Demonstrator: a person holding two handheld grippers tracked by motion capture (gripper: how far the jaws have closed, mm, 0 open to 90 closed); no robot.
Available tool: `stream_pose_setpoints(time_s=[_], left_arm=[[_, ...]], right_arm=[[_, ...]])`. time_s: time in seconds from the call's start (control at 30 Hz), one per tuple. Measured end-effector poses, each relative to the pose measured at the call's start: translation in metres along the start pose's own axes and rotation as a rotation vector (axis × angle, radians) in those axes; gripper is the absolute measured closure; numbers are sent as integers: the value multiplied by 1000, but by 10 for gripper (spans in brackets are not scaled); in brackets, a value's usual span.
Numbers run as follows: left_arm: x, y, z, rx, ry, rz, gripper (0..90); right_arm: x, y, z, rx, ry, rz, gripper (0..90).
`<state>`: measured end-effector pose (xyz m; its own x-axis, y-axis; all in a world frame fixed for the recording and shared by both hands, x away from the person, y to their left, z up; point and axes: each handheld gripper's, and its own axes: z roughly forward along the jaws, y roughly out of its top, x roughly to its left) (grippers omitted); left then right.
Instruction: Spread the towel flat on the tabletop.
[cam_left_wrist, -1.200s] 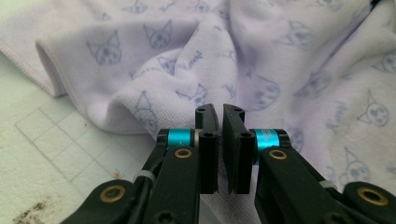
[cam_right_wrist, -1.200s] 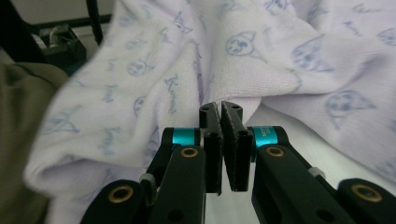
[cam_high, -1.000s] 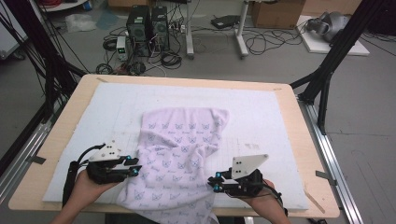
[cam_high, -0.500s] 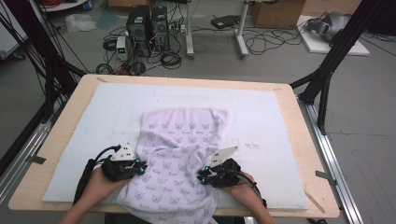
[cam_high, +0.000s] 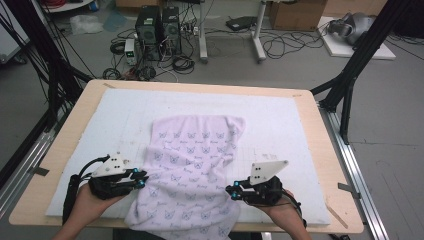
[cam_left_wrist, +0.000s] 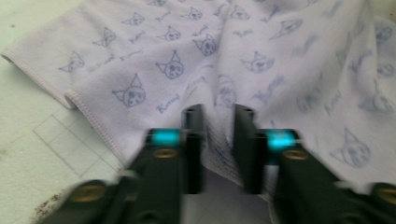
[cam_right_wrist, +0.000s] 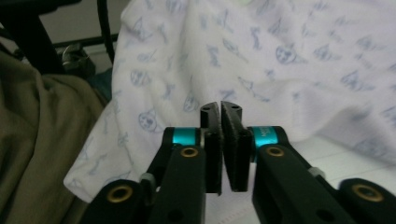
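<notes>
The soft cat-printed towel (cam_high: 192, 170) spills over the white foam mat's (cam_high: 280, 120) near edge, left gripper (cam_high: 142, 179) jaws just parting around its hem, right gripper (cam_high: 232, 191) jaws together, empty.

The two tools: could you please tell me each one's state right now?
Left tool: open, jaws just opening, towel beneath, not gripped.
Right tool: shut, nothing seen between its jaws.

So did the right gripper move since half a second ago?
Yes. The right gripper has slid back toward the table's right edge, off the middle of the towel to its right side; its jaws are almost together.
</notes>
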<state>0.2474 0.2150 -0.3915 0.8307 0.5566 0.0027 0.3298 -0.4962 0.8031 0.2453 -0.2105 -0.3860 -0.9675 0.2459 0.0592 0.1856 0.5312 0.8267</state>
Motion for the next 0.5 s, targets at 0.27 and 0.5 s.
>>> stream_pose_setpoints(time_s=[0.27,0.5], left_arm=[[11,-12,42,103,-26,-35,567],[7,-16,45,128,-35,8,834]], right_arm=[[-25,-23,32,92,-42,88,636],[-21,-28,57,186,15,60,836]])
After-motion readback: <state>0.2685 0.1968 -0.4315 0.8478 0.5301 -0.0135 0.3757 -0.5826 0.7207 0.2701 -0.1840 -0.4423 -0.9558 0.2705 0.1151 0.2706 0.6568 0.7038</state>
